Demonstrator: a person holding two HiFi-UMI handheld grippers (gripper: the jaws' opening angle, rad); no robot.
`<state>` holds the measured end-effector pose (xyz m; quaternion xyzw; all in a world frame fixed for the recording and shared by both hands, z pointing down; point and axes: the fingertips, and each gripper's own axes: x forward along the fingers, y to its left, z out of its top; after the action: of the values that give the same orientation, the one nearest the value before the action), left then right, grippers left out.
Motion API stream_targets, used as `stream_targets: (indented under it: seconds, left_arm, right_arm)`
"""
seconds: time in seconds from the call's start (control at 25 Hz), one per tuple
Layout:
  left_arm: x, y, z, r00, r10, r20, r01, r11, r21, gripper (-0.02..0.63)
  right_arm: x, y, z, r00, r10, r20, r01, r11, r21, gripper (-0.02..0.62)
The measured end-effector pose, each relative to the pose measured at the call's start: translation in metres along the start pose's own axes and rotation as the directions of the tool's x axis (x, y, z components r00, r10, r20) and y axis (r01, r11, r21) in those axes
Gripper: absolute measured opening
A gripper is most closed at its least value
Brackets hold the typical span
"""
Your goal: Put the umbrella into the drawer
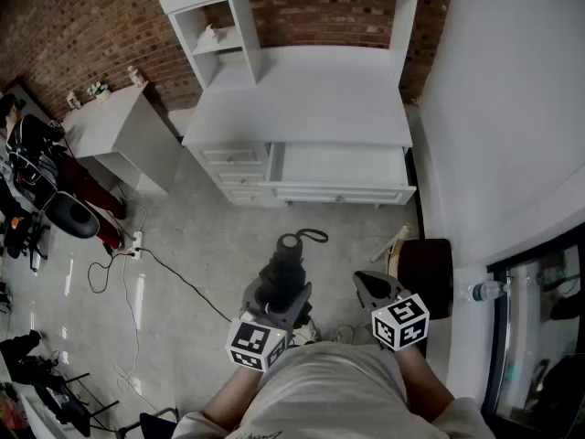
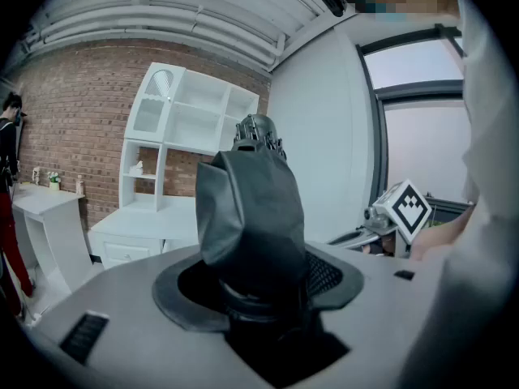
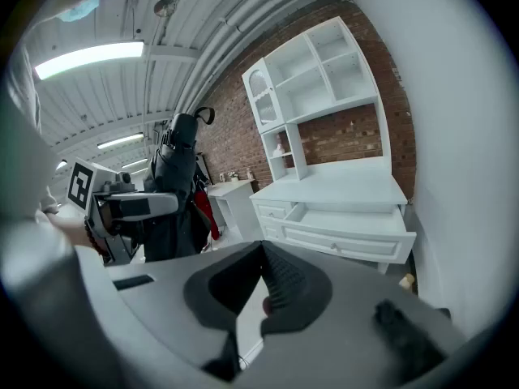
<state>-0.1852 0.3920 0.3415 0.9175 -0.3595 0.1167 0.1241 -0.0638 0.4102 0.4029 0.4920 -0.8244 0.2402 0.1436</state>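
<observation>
I see a grey floor (image 1: pixel 210 236) carrying nearly everything. At the far side stands a white desk (image 1: pixel 302 108) against the brick wall, and its wide drawer (image 1: pixel 338 167) on the right is pulled out toward me. On the left of the hutch above the desktop, a shelf (image 1: pixel 219 46) holds a small pale object (image 1: pixel 208 33) that I can't identify. Left of the desk is a low white side table (image 1: pixel 114 131) with a few small ornaments (image 1: pixel 98 90) along its far edge. A white power strip (image 1: pixel 137 242) lies on the floor at left, and a black cable (image 1: pixel 178 277) trails from it toward the near right. A dark square mat (image 1: pixel 427 273) lies by the right wall.
</observation>
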Motion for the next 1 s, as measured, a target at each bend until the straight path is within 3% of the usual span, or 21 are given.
stream_targets:
  seconds: [0.6,1.0]
  left_arm:
    - [0.000,0.013,0.005,1.000,-0.025,0.009,0.025,1.000,-0.004,0.272]
    - [-0.008,0.018,0.006,0.997,-0.069,0.020,0.069,0.998,0.000,0.272]
  right_arm:
    - [0.008,0.013,0.004,1.000,-0.011,-0.010,0.011,1.000,-0.010,0.028]
    - [0.007,0.021,0.002,0.998,-0.065,0.002,0.065,0.997,0.029,0.028]
